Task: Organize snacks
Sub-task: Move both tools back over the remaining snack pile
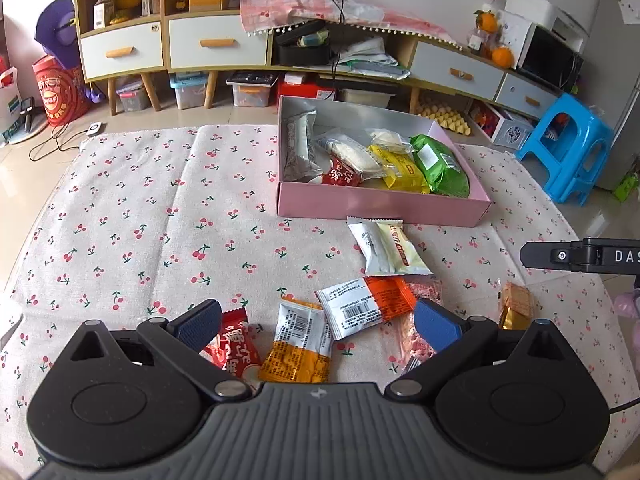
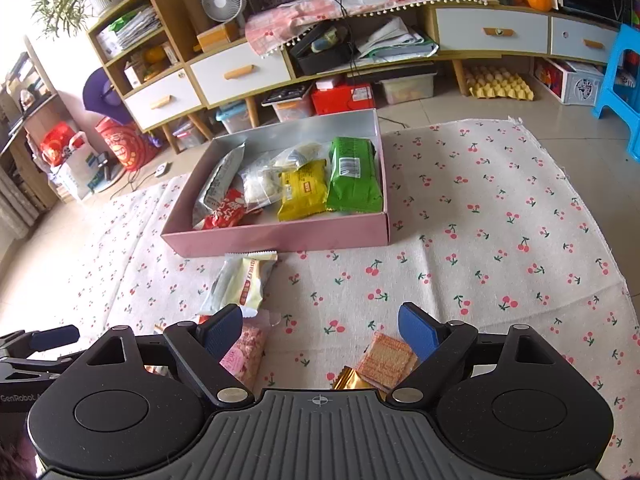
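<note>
A pink box [image 1: 380, 204] [image 2: 280, 236] on the cherry-print cloth holds several snack packs, among them a green pack [image 1: 438, 164] [image 2: 352, 176] and a yellow one [image 1: 402, 170] [image 2: 302, 194]. Loose snacks lie in front of it: a cream pack [image 1: 398, 248] [image 2: 252, 284], a white-and-orange pack [image 1: 368, 306], an orange pack [image 1: 298, 344], a red pack [image 1: 236, 346], a pink pack [image 2: 246, 350] and a gold-ended biscuit pack [image 1: 516, 310] [image 2: 384, 360]. My left gripper [image 1: 318, 326] hangs open over the orange pack. My right gripper [image 2: 320, 334] is open, the biscuit pack by its right finger.
The cherry-print cloth [image 1: 140, 220] [image 2: 500, 220] covers the floor. Behind it stand a low cabinet with drawers [image 1: 216, 46] [image 2: 240, 72], storage bins, an egg tray [image 2: 500, 84] and a blue stool [image 1: 568, 148]. The right gripper's finger [image 1: 560, 256] shows at the left wrist view's right edge.
</note>
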